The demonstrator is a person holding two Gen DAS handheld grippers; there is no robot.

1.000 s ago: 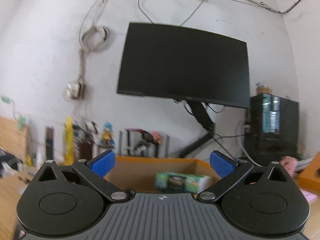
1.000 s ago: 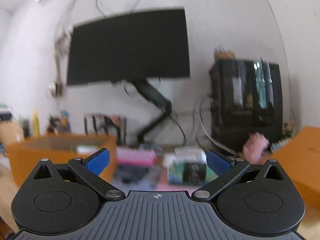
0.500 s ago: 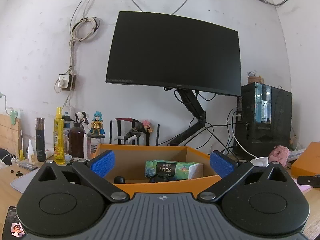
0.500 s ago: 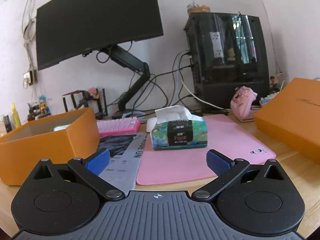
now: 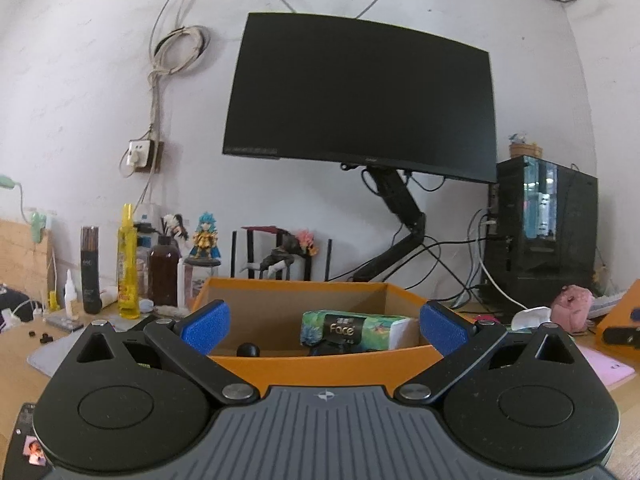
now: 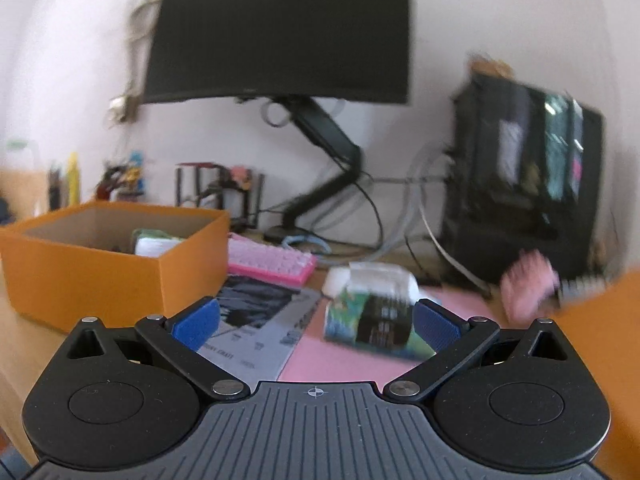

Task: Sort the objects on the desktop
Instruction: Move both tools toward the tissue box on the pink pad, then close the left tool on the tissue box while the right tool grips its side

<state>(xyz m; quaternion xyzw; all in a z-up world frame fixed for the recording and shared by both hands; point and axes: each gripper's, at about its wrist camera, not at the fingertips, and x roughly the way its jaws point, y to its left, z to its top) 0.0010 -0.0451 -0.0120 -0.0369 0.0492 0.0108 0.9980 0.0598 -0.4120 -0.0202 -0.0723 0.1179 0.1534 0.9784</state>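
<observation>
An open orange box [image 5: 328, 368] stands on the desk just ahead of my left gripper [image 5: 324, 326], which is open and empty. A green tissue pack [image 5: 352, 330] and small dark items lie inside it. In the right wrist view the orange box [image 6: 100, 268] is at the left with a tissue pack [image 6: 154, 242] in it. A second green tissue pack [image 6: 372, 316] sits on a pink mat [image 6: 356, 360], close ahead. My right gripper [image 6: 314, 326] is open and empty, its right finger near that pack.
A monitor [image 5: 360, 96] on an arm hangs over the desk. Bottles [image 5: 128, 264] and figurines [image 5: 206, 240] stand at the back left. A black PC case [image 5: 544, 232], a pink toy [image 5: 572, 304] and an orange box [image 5: 622, 316] are at the right. A pink keyboard [image 6: 272, 266] and a printed sheet [image 6: 260, 320] lie beside the box.
The right gripper has swung left and closer to the tissue pack on the pink mat; its view is blurred. The left gripper has tilted slightly, still facing the orange box.
</observation>
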